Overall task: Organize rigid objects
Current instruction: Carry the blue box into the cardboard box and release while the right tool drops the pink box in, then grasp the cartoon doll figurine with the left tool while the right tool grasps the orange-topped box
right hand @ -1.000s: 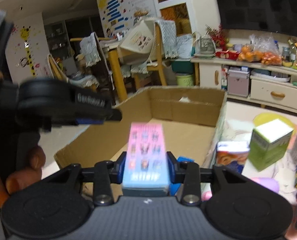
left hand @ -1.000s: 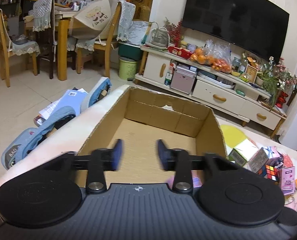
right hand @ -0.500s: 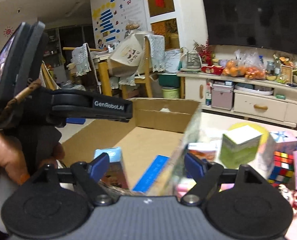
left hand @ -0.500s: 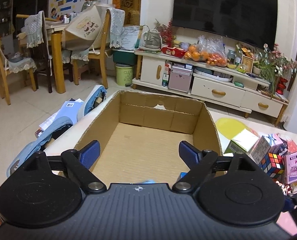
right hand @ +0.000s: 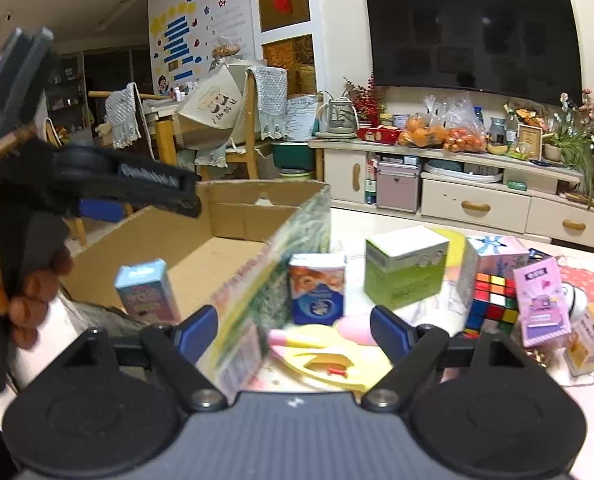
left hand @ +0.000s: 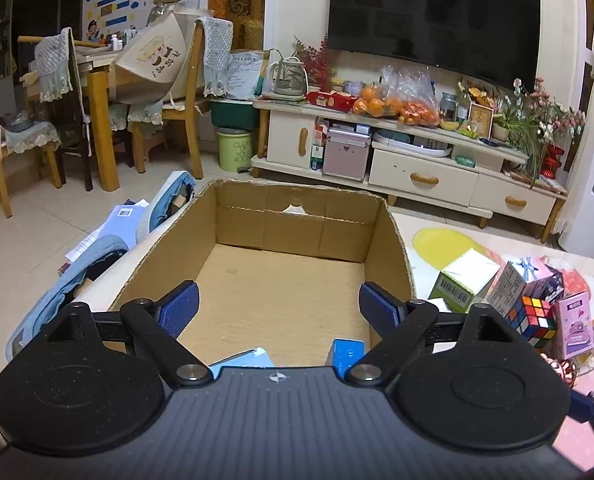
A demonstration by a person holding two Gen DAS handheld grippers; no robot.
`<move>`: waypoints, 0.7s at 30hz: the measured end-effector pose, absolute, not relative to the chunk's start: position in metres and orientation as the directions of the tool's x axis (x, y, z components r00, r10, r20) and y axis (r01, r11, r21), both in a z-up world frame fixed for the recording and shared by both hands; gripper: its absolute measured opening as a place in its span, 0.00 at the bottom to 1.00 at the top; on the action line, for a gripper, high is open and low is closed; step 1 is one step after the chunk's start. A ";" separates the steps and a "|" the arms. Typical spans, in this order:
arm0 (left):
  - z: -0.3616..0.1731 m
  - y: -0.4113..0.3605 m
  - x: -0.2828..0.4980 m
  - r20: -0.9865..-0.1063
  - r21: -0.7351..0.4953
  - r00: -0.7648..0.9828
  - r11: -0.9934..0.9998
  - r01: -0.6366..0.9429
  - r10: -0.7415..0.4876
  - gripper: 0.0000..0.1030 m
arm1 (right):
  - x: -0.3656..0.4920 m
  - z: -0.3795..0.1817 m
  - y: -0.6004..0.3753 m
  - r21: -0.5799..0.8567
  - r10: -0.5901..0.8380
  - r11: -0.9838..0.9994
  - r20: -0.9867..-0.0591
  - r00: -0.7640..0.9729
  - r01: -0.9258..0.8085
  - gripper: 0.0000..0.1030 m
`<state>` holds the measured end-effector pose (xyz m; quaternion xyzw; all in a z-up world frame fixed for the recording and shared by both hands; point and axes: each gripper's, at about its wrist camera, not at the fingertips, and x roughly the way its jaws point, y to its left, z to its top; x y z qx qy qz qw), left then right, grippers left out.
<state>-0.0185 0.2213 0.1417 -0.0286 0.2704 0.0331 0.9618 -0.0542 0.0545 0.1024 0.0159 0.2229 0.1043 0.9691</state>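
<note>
1. The left tongs (left hand: 277, 306) hang over the near end of the open cardboard box (left hand: 389, 240), spread as wide as they go, with nothing between the blue pads.
2. Inside the box, at its near wall, a light-blue carton (right hand: 147, 290) stands upright, and a darker blue box (left hand: 347, 354) shows just above the left tool's body. The rest of the box floor is bare cardboard.
3. The right tongs (right hand: 295, 330) are also parted and empty, pointing past the box's right wall toward the clutter on the surface (right hand: 361, 220).
4. A blurred printed flap or sheet (right hand: 257, 304) slants across the right view along the box's right side; I cannot tell what it is.
5. Just right of the box on the surface stand a blue-and-orange carton (right hand: 317, 290) and a green-and-white box (right hand: 405, 266). Further right are a Rubik's cube (right hand: 491, 300) and a pink carton (right hand: 541, 302).
6. A yellow plastic piece (right hand: 329, 362) lies close under the right tongs.
7. A hand (right hand: 21, 292) grips the left tool's handle at the left edge of the right view.
</note>
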 end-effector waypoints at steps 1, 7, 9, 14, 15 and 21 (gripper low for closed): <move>0.142 0.223 -0.018 -0.522 -0.038 0.852 0.996 -0.077 0.046 1.00 | -0.054 0.099 0.052 0.070 0.205 0.979 -0.432 0.878 -0.194 0.81; 0.141 0.222 -0.016 -0.521 -0.040 0.853 0.997 -0.058 0.029 1.00 | -0.049 0.078 0.043 0.064 0.183 0.983 -0.469 0.864 -0.173 0.82; 0.141 0.222 -0.016 -0.520 -0.043 0.854 0.998 -0.047 0.018 1.00 | -0.049 0.072 0.040 0.059 0.171 0.985 -0.480 0.860 -0.163 0.82; 0.141 0.220 -0.016 -0.516 -0.051 0.857 0.998 -0.024 -0.006 1.00 | -0.048 0.067 0.023 0.046 0.119 0.993 -0.486 0.866 -0.110 0.82; 0.142 0.220 -0.016 -0.514 -0.054 0.857 0.998 -0.016 -0.014 1.00 | -0.048 0.067 0.018 0.048 0.107 0.994 -0.485 0.868 -0.096 0.82; 0.141 0.216 -0.019 -0.503 -0.054 0.862 0.997 0.048 -0.068 1.00 | -0.050 0.070 -0.014 0.054 0.006 0.998 -0.461 0.887 0.021 0.84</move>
